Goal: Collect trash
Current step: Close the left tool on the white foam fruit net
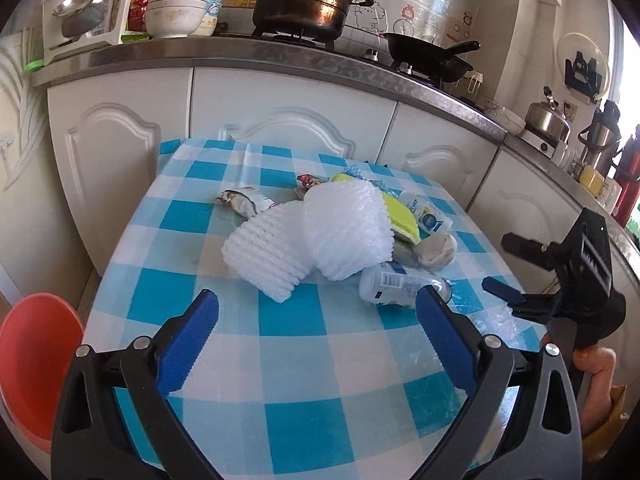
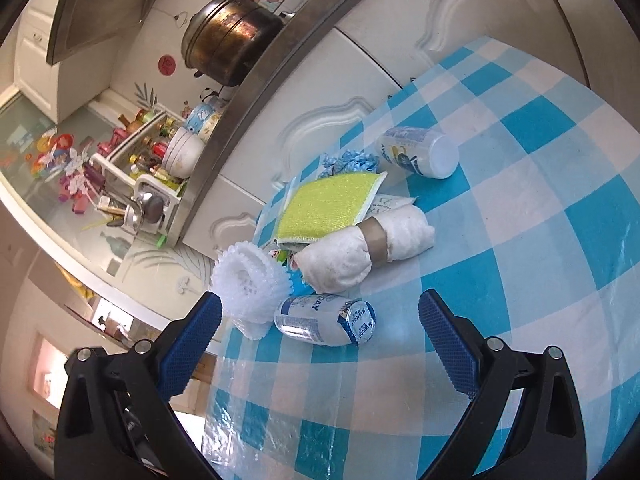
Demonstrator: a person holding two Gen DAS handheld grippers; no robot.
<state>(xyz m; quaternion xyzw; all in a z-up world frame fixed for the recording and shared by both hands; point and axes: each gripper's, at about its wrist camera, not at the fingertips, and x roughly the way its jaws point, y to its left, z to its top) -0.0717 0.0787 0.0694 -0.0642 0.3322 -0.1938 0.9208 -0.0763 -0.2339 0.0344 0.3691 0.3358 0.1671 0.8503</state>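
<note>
Both tongs, left (image 1: 318, 312) and right (image 2: 320, 316), are spread, nothing gripped. Trash is piled mid-frame on the checkered desk (image 1: 288, 364): foam netting (image 1: 304, 240) fronts sponge (image 2: 330, 206), bottle (image 2: 326, 320), rolled cloth (image 2: 360, 248). Red bin (image 1: 36, 360) sits lower left.

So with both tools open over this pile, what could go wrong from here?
1. The small bottle lies on its side near the table edge; a nudge from the right tool could roll it off.
2. The foam netting leans on the sponge and rolled cloth, so pulling it may drag them along.
3. The left tool and right tool sit close and might collide.
</note>
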